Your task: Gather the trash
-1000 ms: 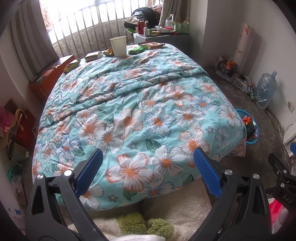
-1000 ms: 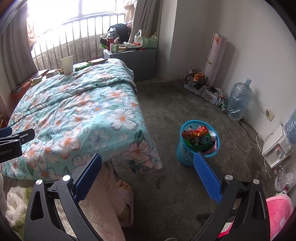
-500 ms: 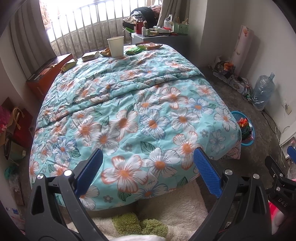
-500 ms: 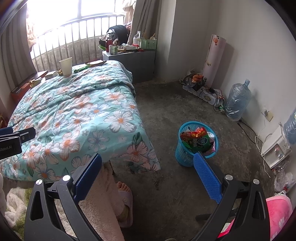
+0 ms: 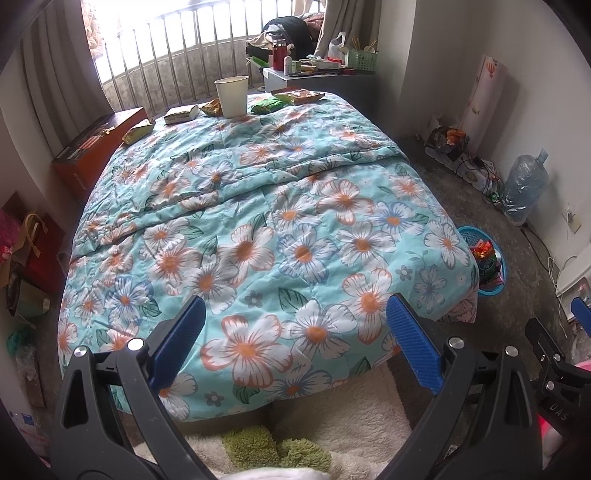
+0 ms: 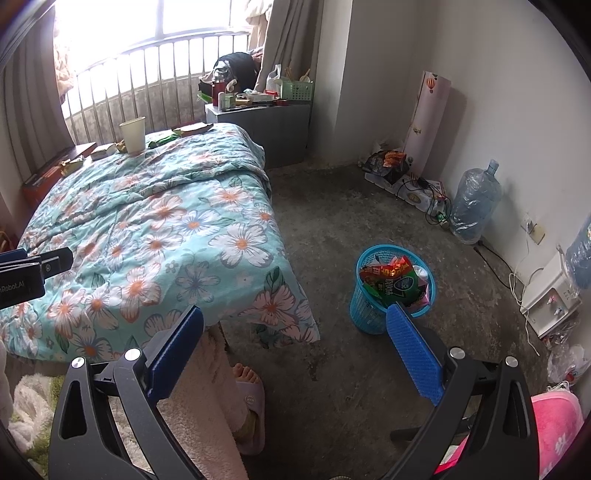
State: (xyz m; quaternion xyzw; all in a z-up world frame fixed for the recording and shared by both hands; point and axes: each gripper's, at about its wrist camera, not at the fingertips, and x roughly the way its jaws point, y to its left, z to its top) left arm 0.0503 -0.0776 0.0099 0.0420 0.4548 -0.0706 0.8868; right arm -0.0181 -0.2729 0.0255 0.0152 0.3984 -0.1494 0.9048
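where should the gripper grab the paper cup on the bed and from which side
Grip the paper cup across its side wall near mid-height, coming in level from the foot of the bed. It stands upright, mouth up, with wrappers close on both flanks, so the near face is freest.

We see a bed [image 5: 266, 229] under a floral turquoise quilt filling the room's middle, its head toward a bright window [image 6: 147, 22] behind a metal railing [image 5: 177, 55], with curtains [image 6: 291, 40] at the sides. A grey cabinet [image 6: 273, 125] stands in the corner. The floor [image 6: 362, 206] is bare, stained concrete; the walls [image 6: 517, 92] are plain white. A shaggy rug [image 5: 332, 417] lies at the bed's foot.
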